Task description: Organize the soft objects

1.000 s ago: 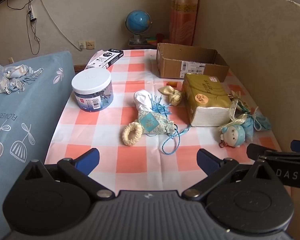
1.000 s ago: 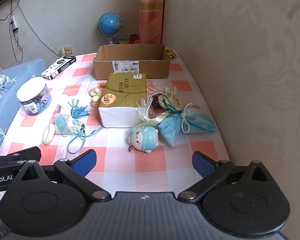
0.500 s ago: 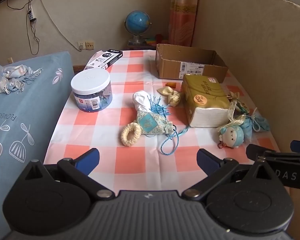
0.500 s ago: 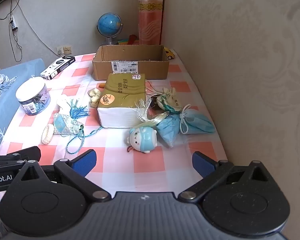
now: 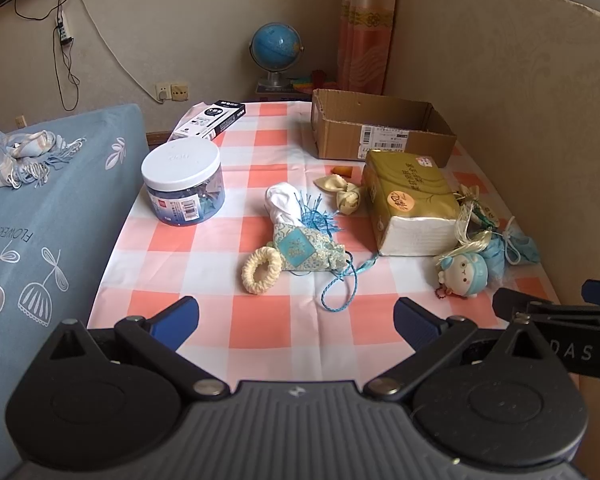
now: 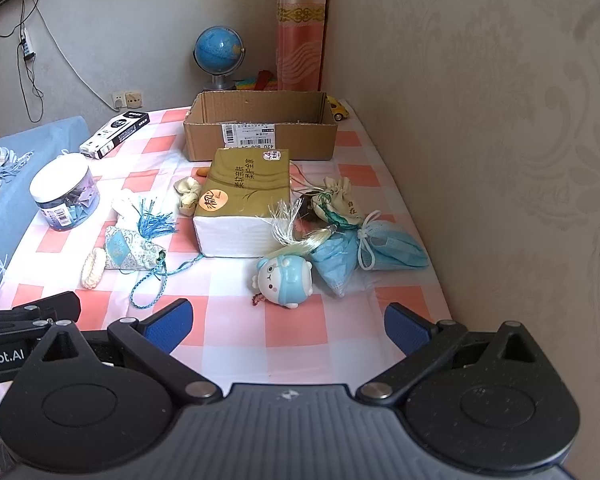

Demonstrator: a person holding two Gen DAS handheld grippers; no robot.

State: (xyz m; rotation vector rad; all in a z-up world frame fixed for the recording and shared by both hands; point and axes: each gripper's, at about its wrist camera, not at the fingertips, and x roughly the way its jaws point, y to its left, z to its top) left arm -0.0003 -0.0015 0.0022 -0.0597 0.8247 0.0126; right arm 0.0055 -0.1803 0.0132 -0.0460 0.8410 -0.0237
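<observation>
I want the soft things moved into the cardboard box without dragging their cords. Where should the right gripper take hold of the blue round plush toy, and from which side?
Grip the plush toy across its rounded body, coming from above with the open right gripper, which is nearest. It lies clear on the near side, while blue pouches crowd its far right side.

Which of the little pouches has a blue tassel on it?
The patterned pale-blue sachet left of the tissue pack. Its bright blue tassel and cord set it apart; the cream pouch has a green cord, and the cream one shows none.
</observation>
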